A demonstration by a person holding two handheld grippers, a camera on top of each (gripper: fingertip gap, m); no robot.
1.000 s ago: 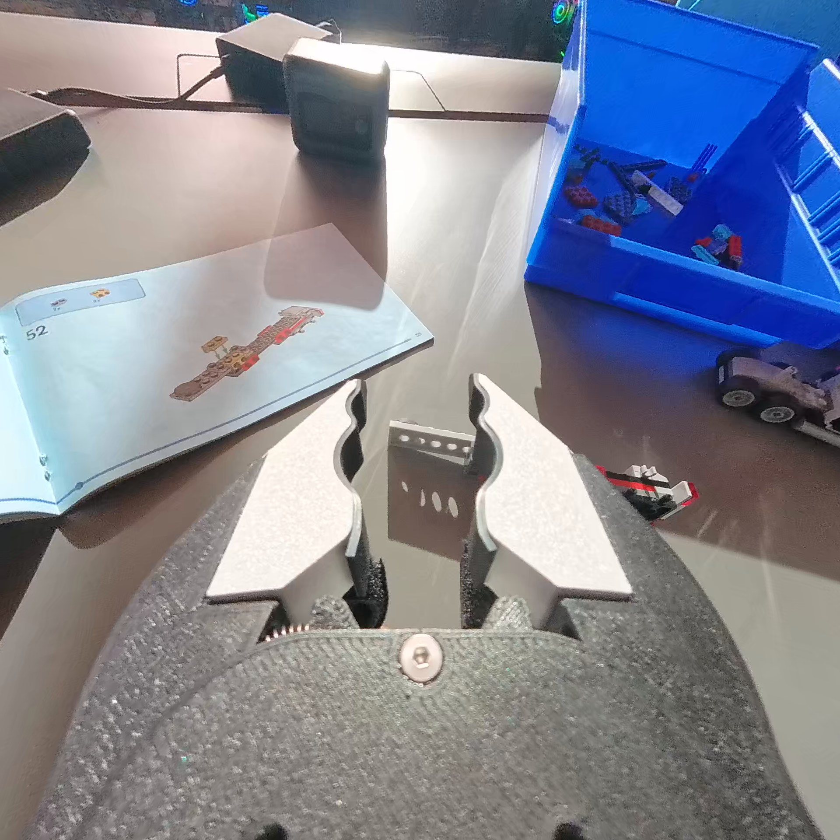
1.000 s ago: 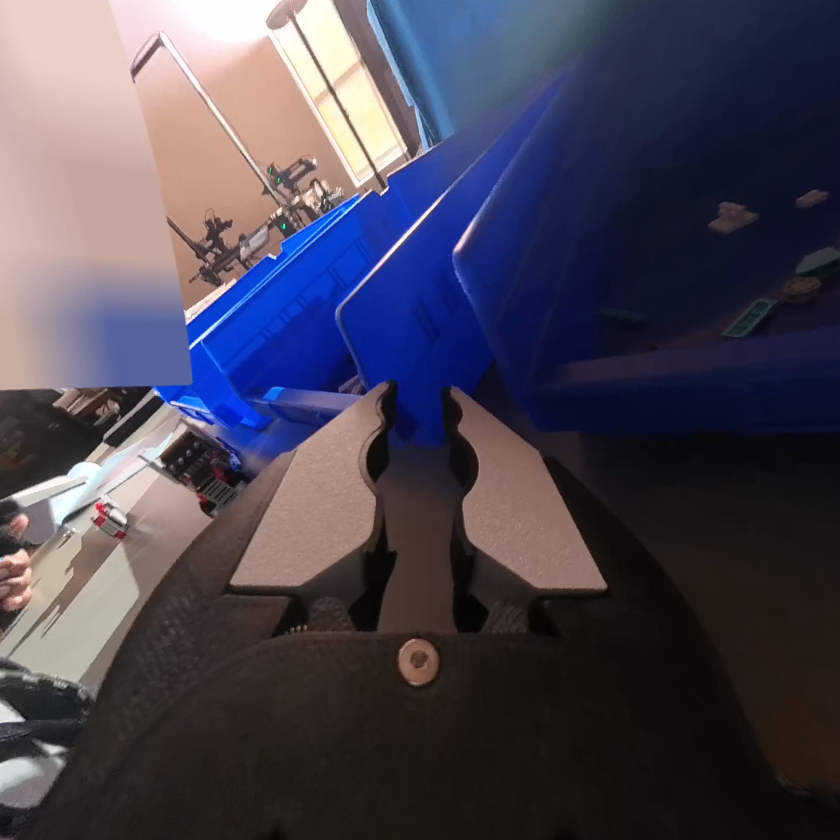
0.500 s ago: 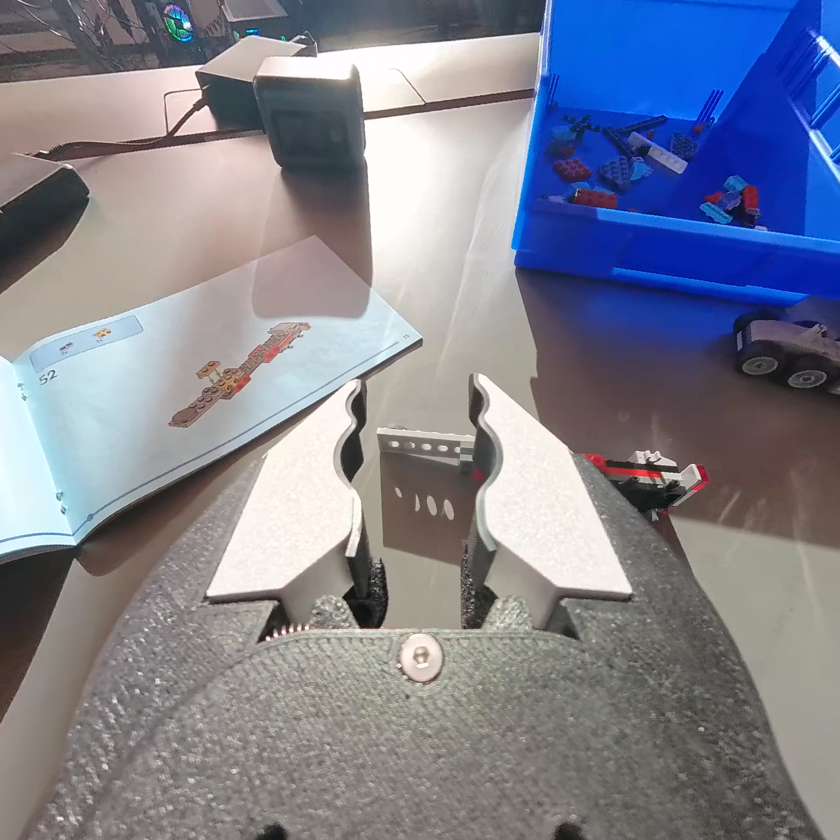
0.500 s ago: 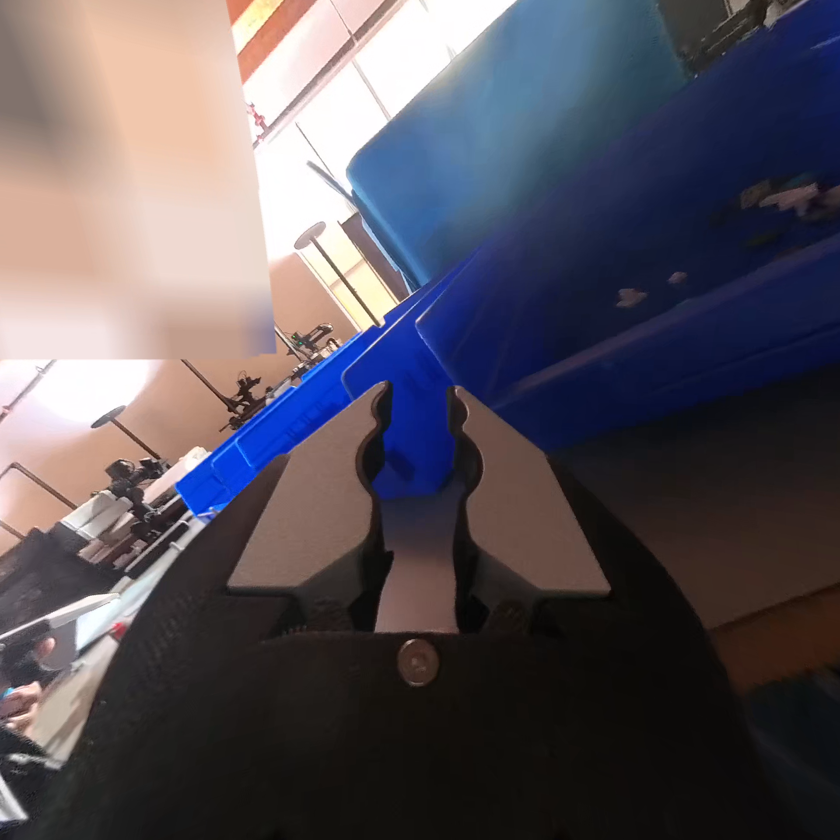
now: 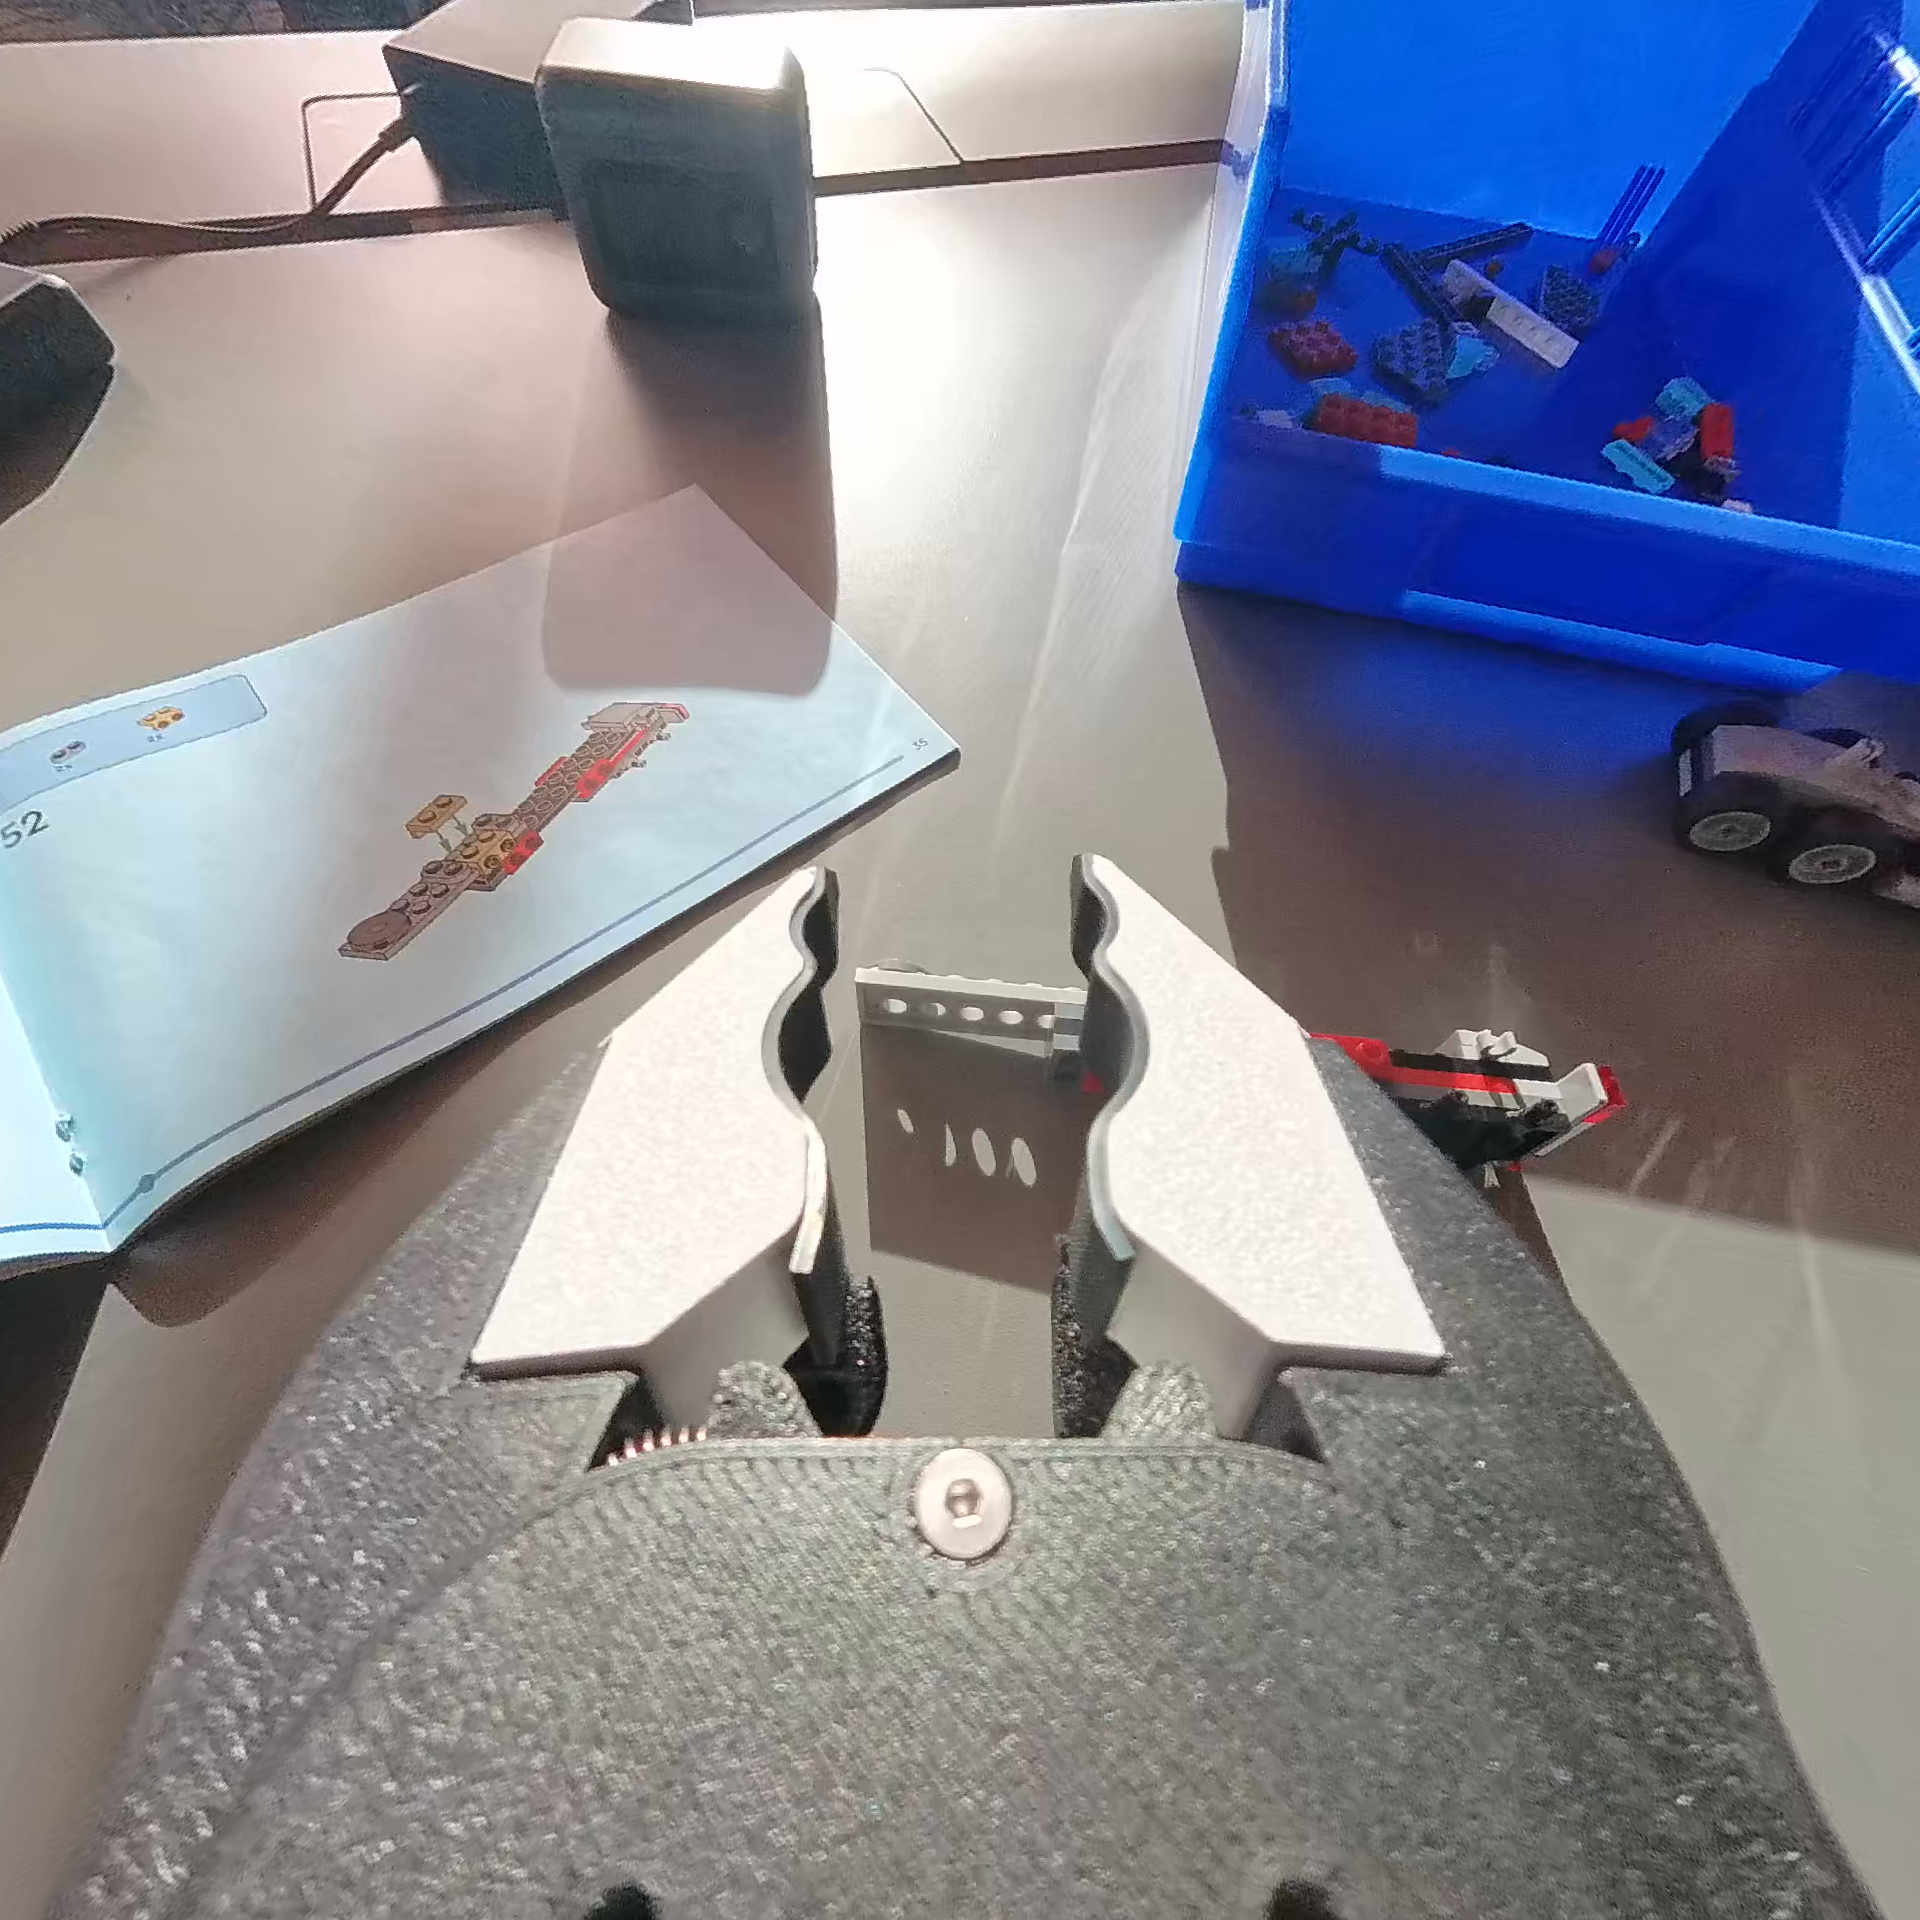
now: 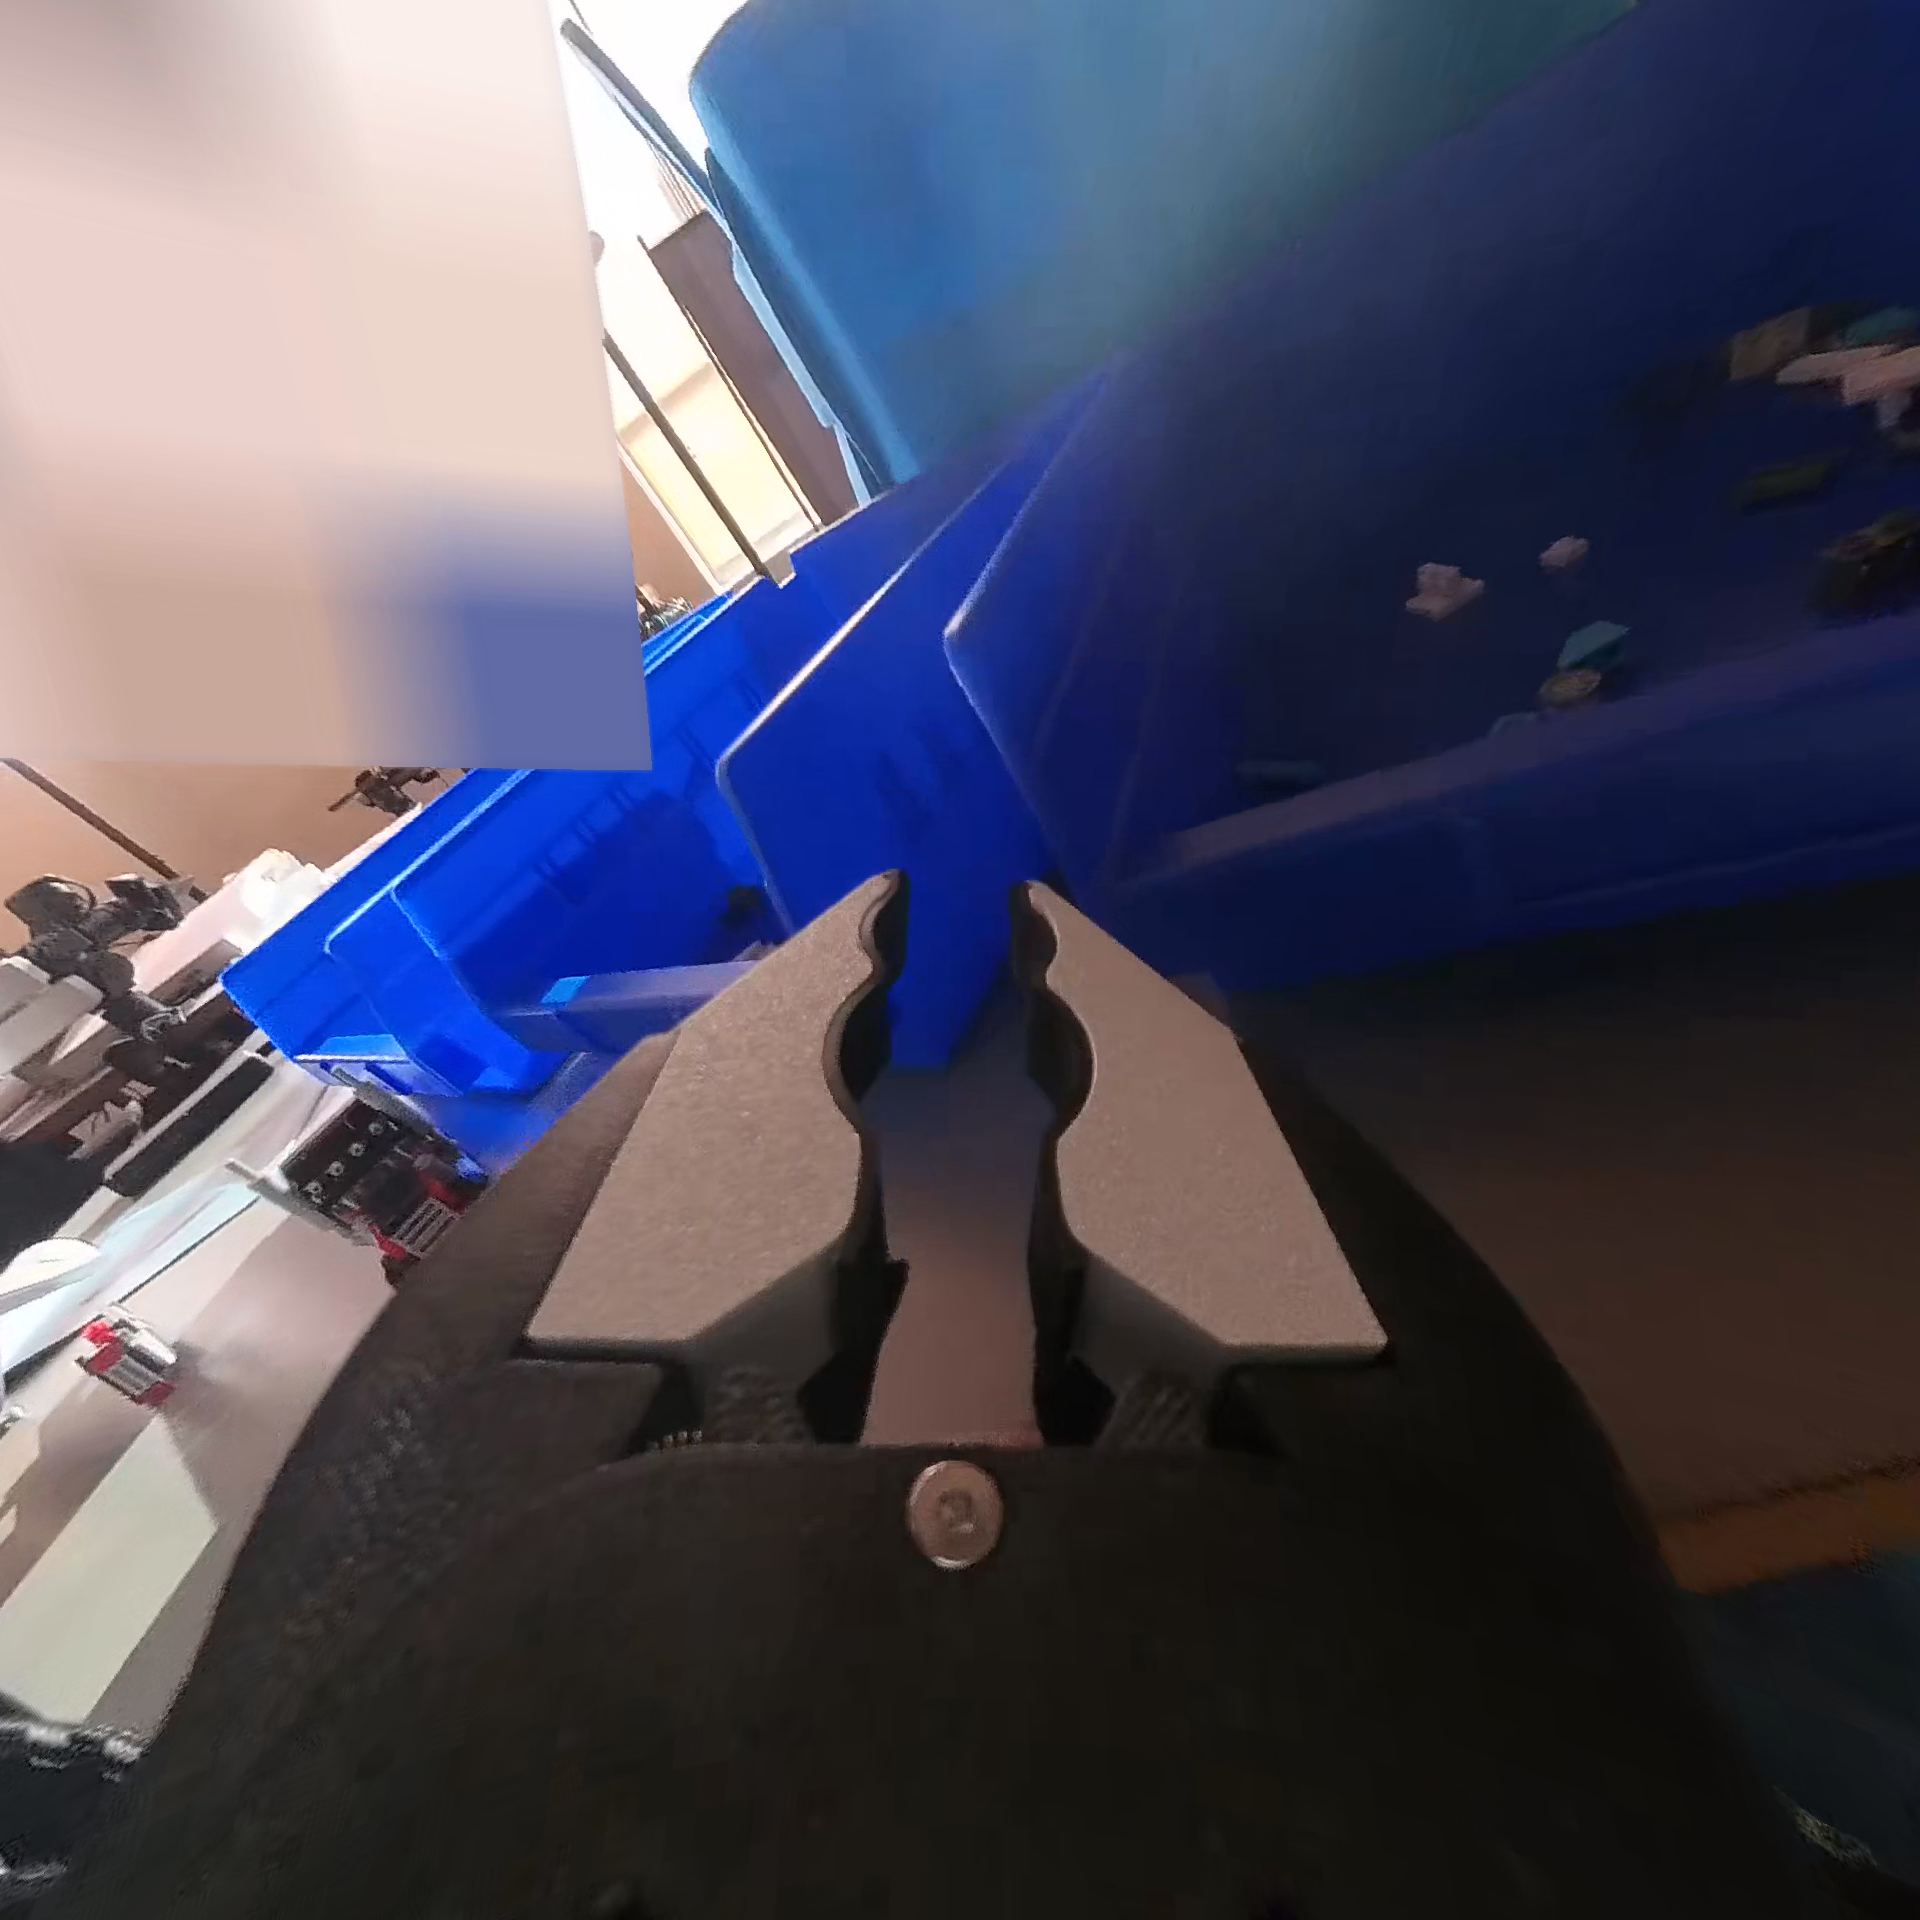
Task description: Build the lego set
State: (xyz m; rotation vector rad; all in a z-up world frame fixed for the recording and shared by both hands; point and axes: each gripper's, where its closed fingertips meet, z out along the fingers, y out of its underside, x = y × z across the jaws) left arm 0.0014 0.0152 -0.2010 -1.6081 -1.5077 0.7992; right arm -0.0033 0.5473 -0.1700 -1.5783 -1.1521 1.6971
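Observation:
My left gripper (image 5: 953,883) is open and low over the dark table. A grey lego beam with holes (image 5: 961,1010) lies on the table between its fingertips, closer to the right finger. The beam joins a red, black and white lego piece (image 5: 1475,1081) that sticks out to the right of that finger. The open instruction booklet (image 5: 416,862) lies to the left. My right gripper (image 6: 958,899) is slightly open and empty, and points at the corner of a blue bin (image 6: 862,831).
A blue bin (image 5: 1558,561) with loose bricks (image 5: 1382,364) stands at the back right. A grey wheeled lego truck (image 5: 1787,821) sits in front of it. A black box (image 5: 675,156) with cables stands at the back. The right wrist view shows several blue bins (image 6: 1455,852) and a lego truck (image 6: 384,1195). Some 55 centimetres of space lies between my two pairs of fingers.
My left gripper has shifted slightly, still open around the grey beam. My right gripper tilted upward, then came back down toward the bins, with its gap unchanged.

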